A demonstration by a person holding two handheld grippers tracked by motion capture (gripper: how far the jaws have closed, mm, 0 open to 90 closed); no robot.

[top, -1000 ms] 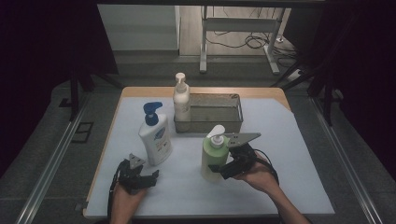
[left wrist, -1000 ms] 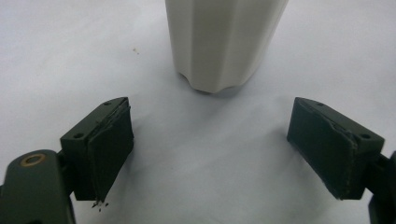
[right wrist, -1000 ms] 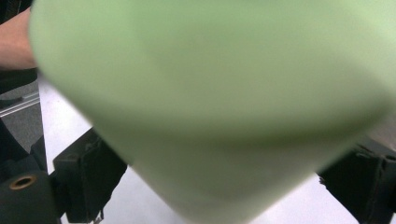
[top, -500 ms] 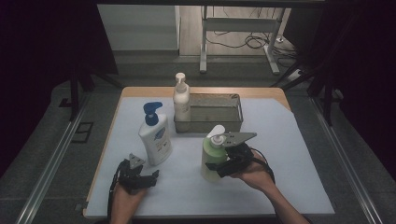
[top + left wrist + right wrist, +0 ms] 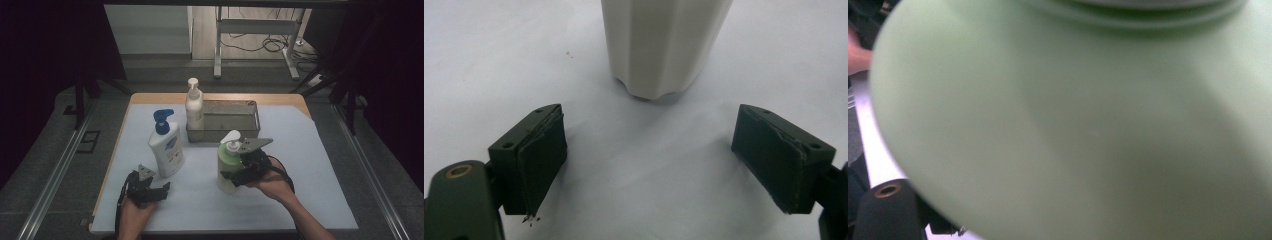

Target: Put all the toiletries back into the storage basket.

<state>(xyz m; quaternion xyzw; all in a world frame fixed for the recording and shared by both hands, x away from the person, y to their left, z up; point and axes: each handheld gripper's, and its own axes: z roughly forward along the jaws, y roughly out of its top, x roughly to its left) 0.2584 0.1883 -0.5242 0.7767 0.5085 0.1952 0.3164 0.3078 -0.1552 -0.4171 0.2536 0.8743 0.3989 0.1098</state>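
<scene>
A pale green pump bottle (image 5: 226,170) stands upright on the white mat, right of centre. My right gripper (image 5: 235,176) reaches in from its right, with the jaws on either side of the body and closed against it. In the right gripper view the green bottle (image 5: 1098,125) sits so close that it hides the jaws. My left gripper (image 5: 161,190) rests low on the mat at the front left. Its jaws are open with nothing between them. Just beyond the left gripper (image 5: 649,165) stands the base of a white bottle (image 5: 664,45). This white bottle (image 5: 167,147) has a blue pump.
A cream pump bottle (image 5: 194,107) stands at the left end of a metal mesh basket (image 5: 252,125) at the back of the mat (image 5: 305,165). The table's wooden edge runs along the back and left, with dark floor and rails on both sides.
My right gripper has slid a little to the left, onto the green bottle. The bottle and the left gripper have stayed where they were.
</scene>
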